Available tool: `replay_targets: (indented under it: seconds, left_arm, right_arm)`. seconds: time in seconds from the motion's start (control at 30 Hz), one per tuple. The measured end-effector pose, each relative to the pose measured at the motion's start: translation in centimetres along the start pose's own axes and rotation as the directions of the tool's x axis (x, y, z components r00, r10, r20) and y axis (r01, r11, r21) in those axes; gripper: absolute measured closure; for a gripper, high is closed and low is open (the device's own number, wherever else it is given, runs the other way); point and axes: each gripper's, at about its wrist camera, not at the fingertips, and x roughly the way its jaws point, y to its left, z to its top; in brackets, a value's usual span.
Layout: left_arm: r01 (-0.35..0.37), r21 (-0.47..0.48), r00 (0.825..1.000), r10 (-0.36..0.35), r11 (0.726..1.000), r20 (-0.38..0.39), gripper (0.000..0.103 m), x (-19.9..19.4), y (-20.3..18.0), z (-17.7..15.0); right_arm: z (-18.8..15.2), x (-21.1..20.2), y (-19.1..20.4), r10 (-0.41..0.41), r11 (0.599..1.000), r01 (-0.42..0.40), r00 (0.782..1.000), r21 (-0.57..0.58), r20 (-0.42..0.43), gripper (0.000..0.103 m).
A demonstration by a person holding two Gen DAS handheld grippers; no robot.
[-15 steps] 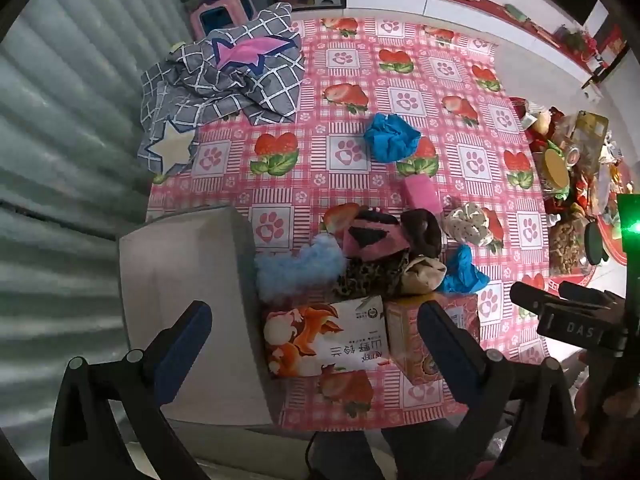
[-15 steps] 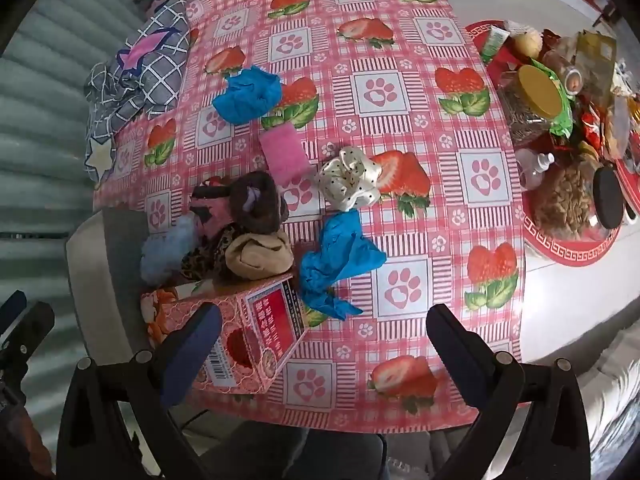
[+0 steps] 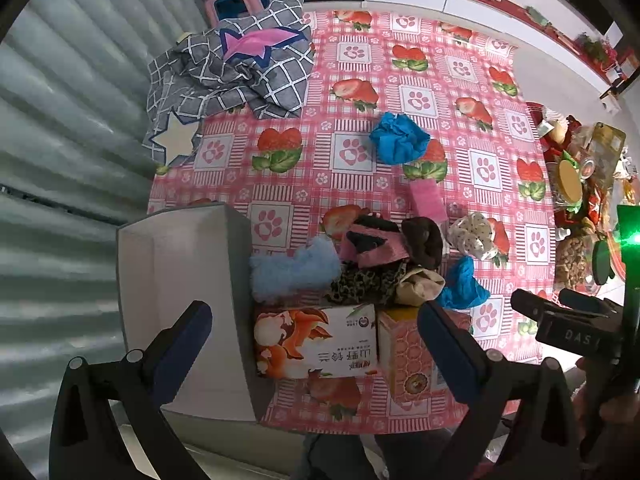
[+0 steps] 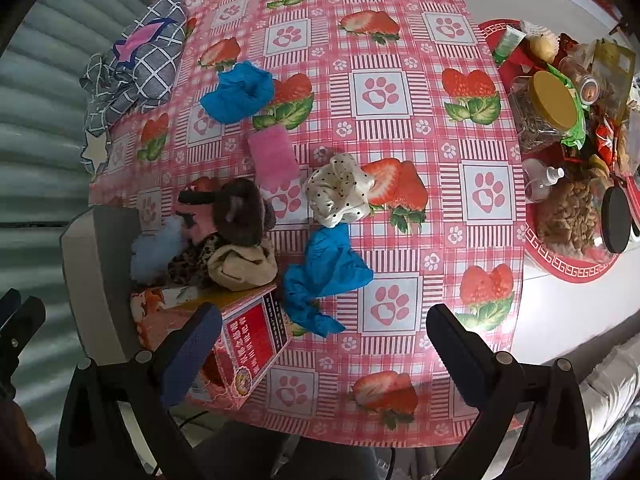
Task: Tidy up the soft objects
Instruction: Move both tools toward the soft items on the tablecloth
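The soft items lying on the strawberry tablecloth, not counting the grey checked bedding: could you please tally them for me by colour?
Bright blue: 2 (far one, near one)
Pale blue fluffy: 1
Pink: 2 (flat pad, pink-and-black piece)
White with dots: 1
Dark brown: 1
Beige: 1
Leopard print: 1
Total: 9

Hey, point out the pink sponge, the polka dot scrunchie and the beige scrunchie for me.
pink sponge (image 4: 273,157): right wrist view, middle of its top face.
polka dot scrunchie (image 4: 340,189): right wrist view, gathered centre of the fabric.
beige scrunchie (image 4: 242,267): right wrist view, front fold.
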Motion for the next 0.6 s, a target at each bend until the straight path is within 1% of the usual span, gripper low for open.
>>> replay_targets:
  seconds: [0.07, 0.17, 0.3, 0.53, 0.6]
  left_arm:
    - [-0.002, -0.001, 1.000, 0.002, 1.000, -0.009, 0.000, 0.2, -0.3, 0.1]
    - [-0.014, 0.003, 1.000, 0.014, 1.000, -0.025, 0.000, 0.4, -0.7, 0.3]
    - [-0.029, 0.010, 0.999, 0.029, 1.000, -0.040, 0.000, 0.7, -1.1, 0.9]
    - [-0.033, 0.021, 0.997, 0.034, 0.999, -0.064, 0.000, 1.3, -1.8, 1.7]
    - [-0.035, 0.024, 0.997, 0.037, 0.999, -0.074, 0.000, 1.5, -2.0, 2.0]
  right_arm:
    - [0.1, 0.1, -0.2, 0.002, 1.000, -0.002, 1.000, -0.003, -0.007, 0.000]
    - [0.2, 0.3, -0.6, -0.025, 1.000, 0.025, 1.000, -0.003, -0.001, 0.000]
    - [0.5, 0.5, -1.0, -0.021, 1.000, 0.021, 1.000, 0.000, -0.011, 0.000]
    - [0.9, 0.8, -1.8, -0.014, 1.000, 0.014, 1.000, 0.011, -0.020, 0.000]
    - [0.9, 1.0, -2.0, -0.020, 1.000, 0.020, 0.999, 0.016, -0.033, 0.000]
